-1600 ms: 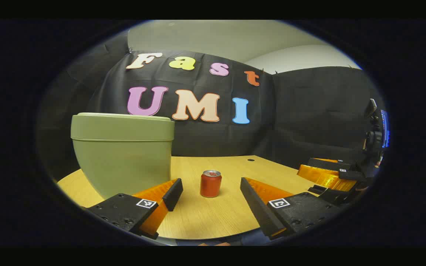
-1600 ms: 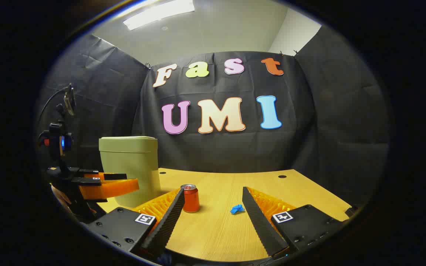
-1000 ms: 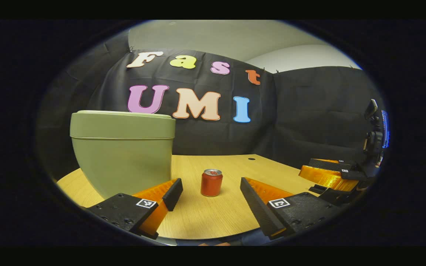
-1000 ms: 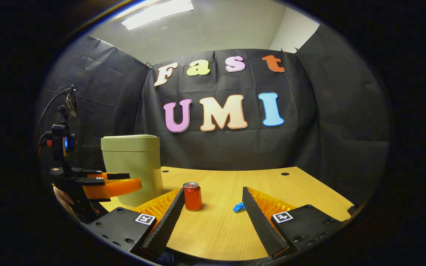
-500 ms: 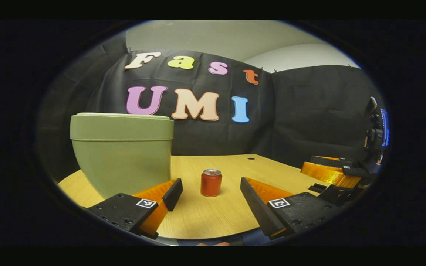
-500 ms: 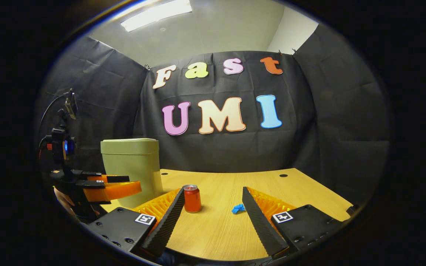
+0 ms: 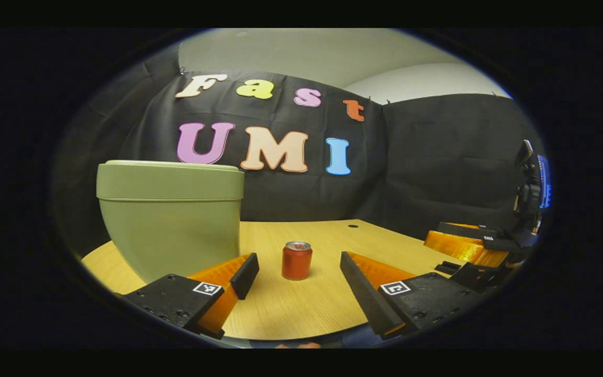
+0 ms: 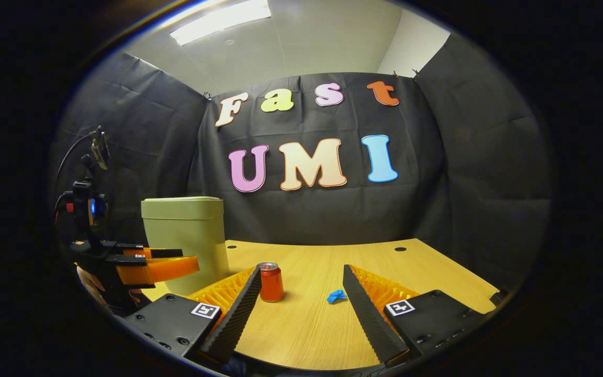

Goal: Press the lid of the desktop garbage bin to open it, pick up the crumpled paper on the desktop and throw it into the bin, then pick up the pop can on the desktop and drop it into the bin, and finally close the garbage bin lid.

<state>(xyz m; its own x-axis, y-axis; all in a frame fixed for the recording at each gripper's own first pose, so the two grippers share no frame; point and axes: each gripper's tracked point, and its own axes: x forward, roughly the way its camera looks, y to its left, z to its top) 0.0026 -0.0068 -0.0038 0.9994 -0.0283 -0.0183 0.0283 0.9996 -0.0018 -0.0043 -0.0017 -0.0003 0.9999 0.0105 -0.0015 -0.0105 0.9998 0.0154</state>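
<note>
Olive-green bin: the olive-green plastic desktop bin [image 7: 170, 214] stands at the far left of the pale wooden desk [image 7: 301, 309], its flat lid [image 7: 168, 166] down and flush with the rim, so the task looks to be at its first step, the press that opens it.
Red can: the small red pop can [image 7: 297, 260] stands upright near the middle of the desk, just right of the bin and apart from it.
Blue paper: the crumpled blue scrap of paper [image 8: 336, 296] lies on the desk to the right of the can, clear of both can and bin.
Left tool: the left tool [image 7: 299, 275] is held low over the near edge of the desk, level and pointing at the can, fingers spread wide with nothing between them; the bin is to its left and its lid sits higher than the tool.
Right tool: the right tool [image 8: 299, 301] hovers low at the near edge further right, fingers wide apart and empty, the can by its left finger and the paper nearer its right one.
Step in hand: as I judge it, the left tool is the nearer to the bin and suits the press.
How to do it well: lift the tool above the lid, come straight down with one fingertip, press briefly, then draw back so the lid can swing up freely.
Risk: a sideways push could slide the light bin or knock the can.
Hand: a bit of the hand [image 8: 89, 283] holding the left tool shows behind it in the right gripper view.
</note>
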